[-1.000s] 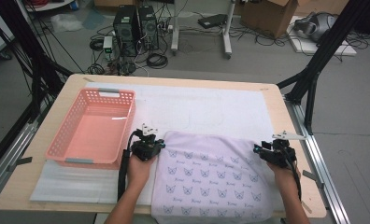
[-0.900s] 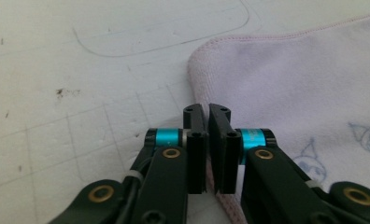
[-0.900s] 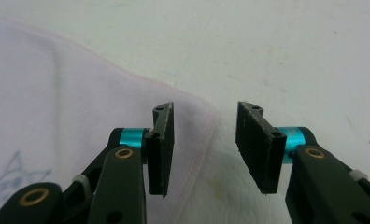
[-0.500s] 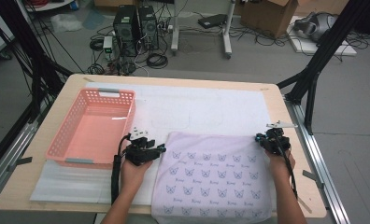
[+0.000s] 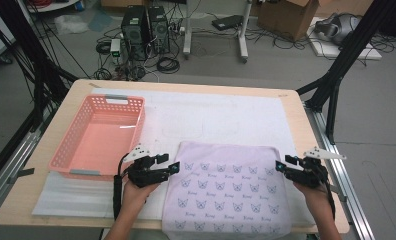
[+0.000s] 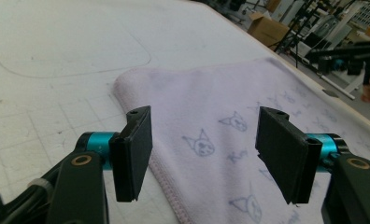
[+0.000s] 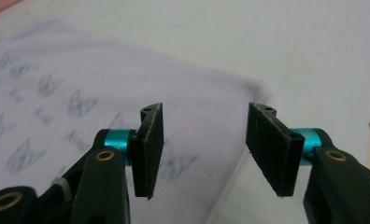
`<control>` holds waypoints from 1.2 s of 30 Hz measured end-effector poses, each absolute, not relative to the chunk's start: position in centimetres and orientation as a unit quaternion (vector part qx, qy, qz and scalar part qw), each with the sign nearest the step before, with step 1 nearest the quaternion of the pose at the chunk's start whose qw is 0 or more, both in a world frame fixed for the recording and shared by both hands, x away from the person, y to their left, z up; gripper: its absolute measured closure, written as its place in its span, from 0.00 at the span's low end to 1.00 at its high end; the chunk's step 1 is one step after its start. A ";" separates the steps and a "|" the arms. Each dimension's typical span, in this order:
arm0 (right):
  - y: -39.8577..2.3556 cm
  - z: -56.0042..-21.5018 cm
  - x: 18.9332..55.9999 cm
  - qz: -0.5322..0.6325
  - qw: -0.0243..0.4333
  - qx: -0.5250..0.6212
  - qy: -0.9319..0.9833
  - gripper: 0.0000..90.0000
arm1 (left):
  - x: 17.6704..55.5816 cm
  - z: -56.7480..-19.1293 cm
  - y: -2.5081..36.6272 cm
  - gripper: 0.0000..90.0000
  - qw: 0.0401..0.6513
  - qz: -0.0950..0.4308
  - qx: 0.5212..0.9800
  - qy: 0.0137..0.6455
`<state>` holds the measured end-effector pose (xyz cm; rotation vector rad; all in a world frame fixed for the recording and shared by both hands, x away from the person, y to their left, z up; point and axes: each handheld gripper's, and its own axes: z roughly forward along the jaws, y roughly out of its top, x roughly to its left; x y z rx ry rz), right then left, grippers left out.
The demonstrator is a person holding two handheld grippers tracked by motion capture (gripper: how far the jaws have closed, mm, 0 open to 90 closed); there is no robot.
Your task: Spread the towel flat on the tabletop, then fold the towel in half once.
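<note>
towel (image 5: 228, 192), pale lilac with small cat faces printed on it, lies flat at the near edge of the table (image 5: 306, 125), its front hem hanging a little over that edge. it rests on a white mat (image 5: 221, 117) that covers most of the tabletop. left gripper (image 5: 171, 167) sits at the towel's left edge near its far left corner, and its jaws have just been opening; they stand apart with nothing pinched, the cloth lying flat beneath them in the left gripper view (image 6: 211, 140). right gripper (image 5: 281, 166) is at the towel's far right corner, its jaws also just opened and apart, with the rounded corner of the cloth (image 7: 127, 107) lying under and beyond them, free of the pads. pink basket (image 5: 66, 155) stands on the left side of the table, just beside the left gripper, well apart from the towel's right side
</note>
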<state>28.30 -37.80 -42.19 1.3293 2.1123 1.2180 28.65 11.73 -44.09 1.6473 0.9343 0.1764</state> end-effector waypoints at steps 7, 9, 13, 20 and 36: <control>-37.4 -42.6 24.9 0.416 0.198 0.455 0.762 0.31 | 27.5 -43.9 10.5 0.36 0.591 0.110 0.726 0.334; -37.6 -42.7 24.5 0.422 0.203 0.458 0.756 0.28 | 27.3 -43.9 10.5 0.35 0.591 0.101 0.725 0.340; -38.1 -42.8 24.2 0.426 0.203 0.463 0.751 0.25 | 27.1 -43.8 10.6 0.34 0.587 0.097 0.718 0.361; -38.6 -42.7 24.3 0.433 0.212 0.465 0.742 0.25 | 26.9 -43.5 11.3 0.26 0.585 0.113 0.705 0.385; -38.4 -42.8 24.3 0.432 0.213 0.468 0.741 0.25 | 27.8 -43.9 11.4 0.28 0.582 0.092 0.705 0.395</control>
